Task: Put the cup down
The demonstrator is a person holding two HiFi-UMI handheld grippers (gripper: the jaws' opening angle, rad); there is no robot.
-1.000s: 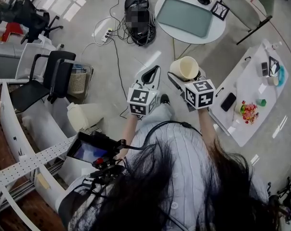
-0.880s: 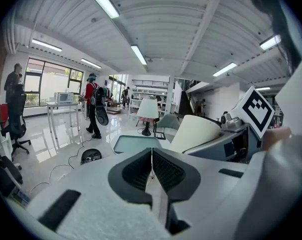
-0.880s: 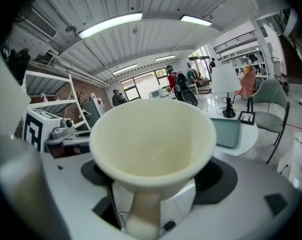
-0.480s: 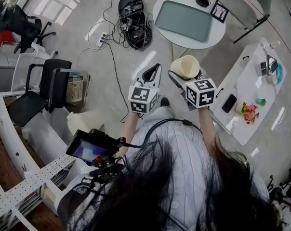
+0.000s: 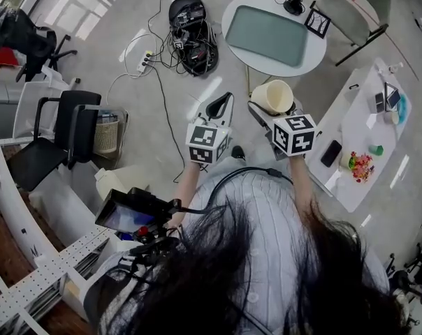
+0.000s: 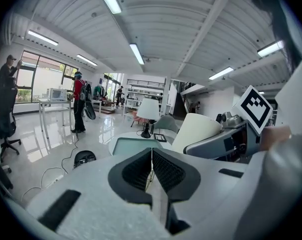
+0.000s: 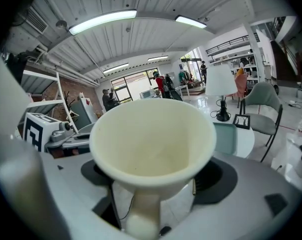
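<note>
A cream cup (image 5: 272,96) is held in the air above the floor, with my right gripper (image 5: 268,114) shut on it. In the right gripper view the cup (image 7: 152,144) fills the middle, mouth toward the camera, handle at the bottom, and it looks empty. My left gripper (image 5: 218,108) hovers just left of it with the jaws shut together and nothing between them (image 6: 151,167). From the left gripper view the cup (image 6: 197,130) shows at right in the other gripper.
A round white table (image 5: 305,53) with a green mat (image 5: 268,25) stands ahead. At right is a long white table (image 5: 361,135) with a phone (image 5: 330,153) and small items. Cables and a black bag (image 5: 191,26) lie on the floor. Chairs stand at left.
The right gripper with the cup has drifted slightly right and forward. The left gripper has hardly moved. The view has shifted a little.
</note>
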